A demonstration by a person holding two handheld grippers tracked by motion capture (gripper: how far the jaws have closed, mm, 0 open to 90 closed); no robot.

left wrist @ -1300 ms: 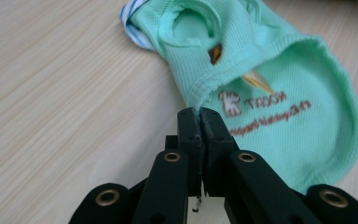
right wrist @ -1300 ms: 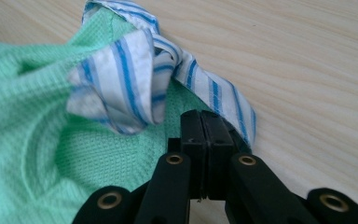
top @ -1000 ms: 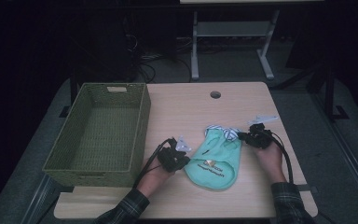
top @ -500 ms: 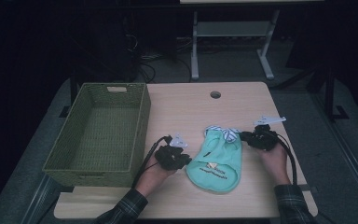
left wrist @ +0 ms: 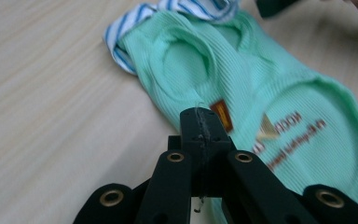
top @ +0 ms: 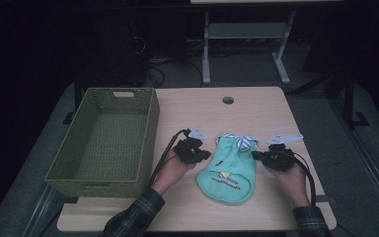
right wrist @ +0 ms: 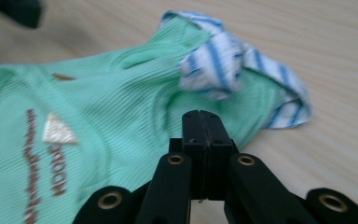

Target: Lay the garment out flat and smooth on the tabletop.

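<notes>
Mint-green ribbed fabric, a small garment with a blue-and-white striped collar, is lying flat on the pale wooden table in the high view, between our two grippers. Our left gripper is sitting just beside its left edge, our right gripper just beside its right edge, and a green woven basket is standing well to the left.

From the left gripper view, we are seeing jaws pressed together, holding nothing, tips at the garment's edge near a small orange label; brown lettering is too blurred to read.

From the right gripper view, jaws are likewise closed and empty, beside the striped collar.
</notes>
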